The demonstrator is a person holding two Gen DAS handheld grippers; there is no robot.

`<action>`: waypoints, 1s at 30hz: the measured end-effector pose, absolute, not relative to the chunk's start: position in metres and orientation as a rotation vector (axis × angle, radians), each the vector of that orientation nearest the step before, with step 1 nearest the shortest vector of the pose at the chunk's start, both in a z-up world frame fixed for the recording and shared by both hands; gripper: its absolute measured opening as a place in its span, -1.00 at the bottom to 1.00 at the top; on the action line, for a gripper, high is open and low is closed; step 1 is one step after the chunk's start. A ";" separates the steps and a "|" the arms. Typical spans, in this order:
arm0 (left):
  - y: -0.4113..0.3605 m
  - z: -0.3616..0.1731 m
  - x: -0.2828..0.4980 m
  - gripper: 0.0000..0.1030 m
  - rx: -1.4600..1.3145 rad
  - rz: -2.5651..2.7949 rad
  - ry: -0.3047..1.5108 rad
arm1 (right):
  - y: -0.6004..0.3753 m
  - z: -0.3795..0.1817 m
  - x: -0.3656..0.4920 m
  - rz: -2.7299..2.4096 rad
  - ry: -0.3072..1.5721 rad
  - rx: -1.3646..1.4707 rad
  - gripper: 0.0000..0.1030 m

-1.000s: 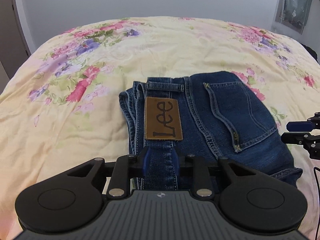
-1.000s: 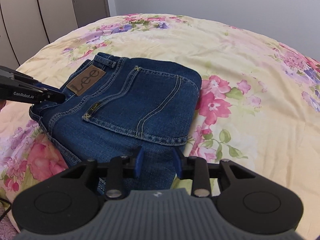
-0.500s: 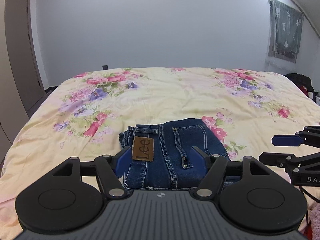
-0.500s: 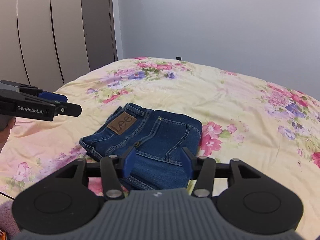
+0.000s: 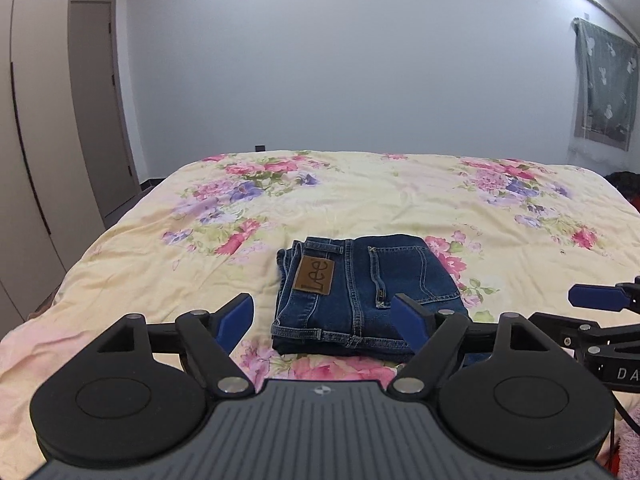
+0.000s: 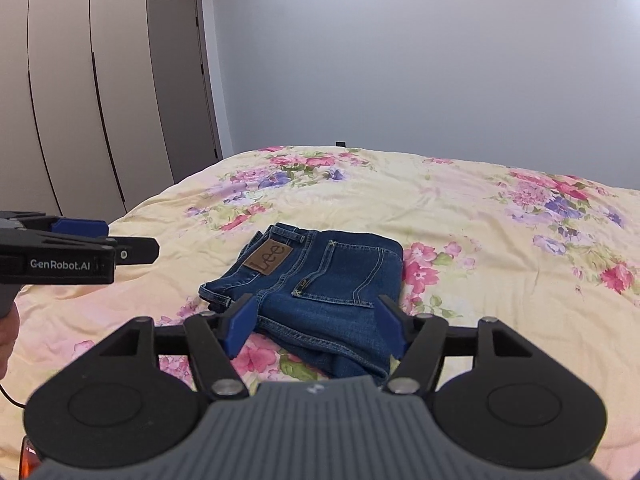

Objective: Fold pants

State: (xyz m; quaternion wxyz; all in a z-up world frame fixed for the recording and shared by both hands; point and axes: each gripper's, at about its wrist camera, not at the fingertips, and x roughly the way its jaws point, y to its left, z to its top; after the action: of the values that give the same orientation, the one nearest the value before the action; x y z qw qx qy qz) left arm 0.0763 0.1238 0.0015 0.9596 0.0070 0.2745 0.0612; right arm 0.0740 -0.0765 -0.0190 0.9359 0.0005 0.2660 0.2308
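Observation:
Folded blue jeans (image 5: 360, 296) with a brown leather patch lie as a compact stack on the floral bedspread (image 5: 400, 208), back pocket facing up. The same jeans (image 6: 320, 284) show in the right wrist view. My left gripper (image 5: 326, 320) hovers above and short of the stack, its jaws opening wide, nothing between the blue pads. My right gripper (image 6: 316, 322) hangs over the stack's near edge, jaws also opening, pads clear of the denim. In the right wrist view the left gripper (image 6: 120, 240) reaches in from the left. The right gripper (image 5: 592, 304) shows at the left wrist view's right edge.
The bed spreads wide around the jeans. Wardrobe doors (image 6: 80, 100) and a grey door (image 6: 184, 80) stand on the left, and a plain wall lies behind. A curtained window (image 5: 604, 88) is at the far right. A hand (image 6: 6, 340) holds the left gripper.
Both grippers let go of the jeans' near edge, opened, and drew back and up from the stack. The folded jeans now lie untouched and look smaller in both views.

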 end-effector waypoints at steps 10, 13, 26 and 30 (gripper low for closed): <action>0.119 -0.037 0.070 0.80 0.042 0.191 0.642 | -0.066 -0.056 0.066 0.391 0.578 -0.012 0.33; 0.118 -0.045 0.073 0.80 0.033 0.181 0.667 | -0.063 -0.064 0.068 0.389 0.597 -0.020 0.34; 0.112 -0.049 0.074 0.80 0.035 0.177 0.686 | -0.063 -0.070 0.067 0.393 0.608 -0.013 0.34; 0.113 -0.048 0.072 0.80 0.025 0.180 0.687 | -0.066 -0.069 0.065 0.394 0.604 -0.006 0.35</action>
State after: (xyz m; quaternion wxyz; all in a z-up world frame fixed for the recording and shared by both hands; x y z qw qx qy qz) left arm 0.0719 0.1127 -0.0481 0.9375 0.0124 0.3364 0.0883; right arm 0.0653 -0.0656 -0.0685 0.9357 -0.0031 0.2956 0.1928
